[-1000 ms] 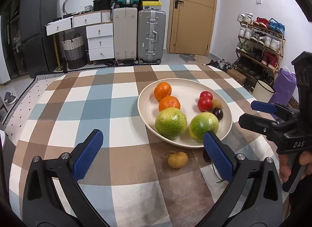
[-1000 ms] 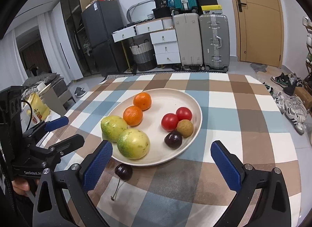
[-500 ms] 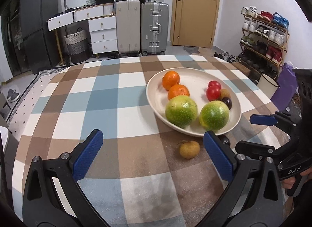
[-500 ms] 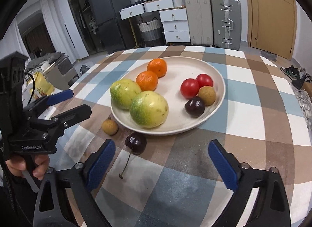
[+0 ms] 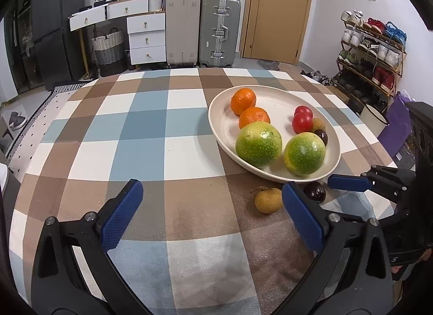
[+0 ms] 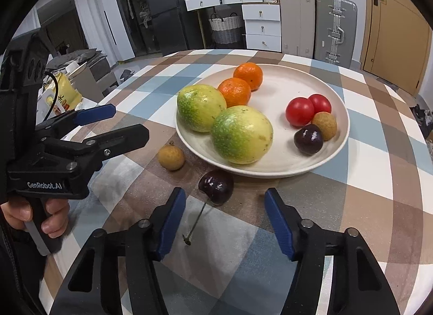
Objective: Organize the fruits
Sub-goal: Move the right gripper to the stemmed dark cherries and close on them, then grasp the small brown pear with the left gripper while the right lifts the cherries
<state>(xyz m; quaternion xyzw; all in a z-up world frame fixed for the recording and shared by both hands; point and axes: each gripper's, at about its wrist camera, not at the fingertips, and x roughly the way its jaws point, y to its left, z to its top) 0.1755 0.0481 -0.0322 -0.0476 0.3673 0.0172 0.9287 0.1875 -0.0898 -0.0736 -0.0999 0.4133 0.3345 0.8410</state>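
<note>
Closer now, right tool [image 6: 224, 217] frames one cherry [image 6: 216, 185]; plate [image 6: 335, 152] holds eight fruits.

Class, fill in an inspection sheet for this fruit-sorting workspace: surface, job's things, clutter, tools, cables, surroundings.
Surface: checked tablecloth covering the table.
Job's things: plate holding two oranges, two green fruits, two tomatoes, a longan and a cherry; loose longan and stemmed loose cherry lie on the cloth beside the plate.
Clutter: nothing seen on the cloth.
Tools: right tool open, low, fingers either side of the loose cherry's stem; left tool open, empty.
Cables: black cable at the left tool.
Surroundings: suitcases, drawers, shoe rack, door.
</note>
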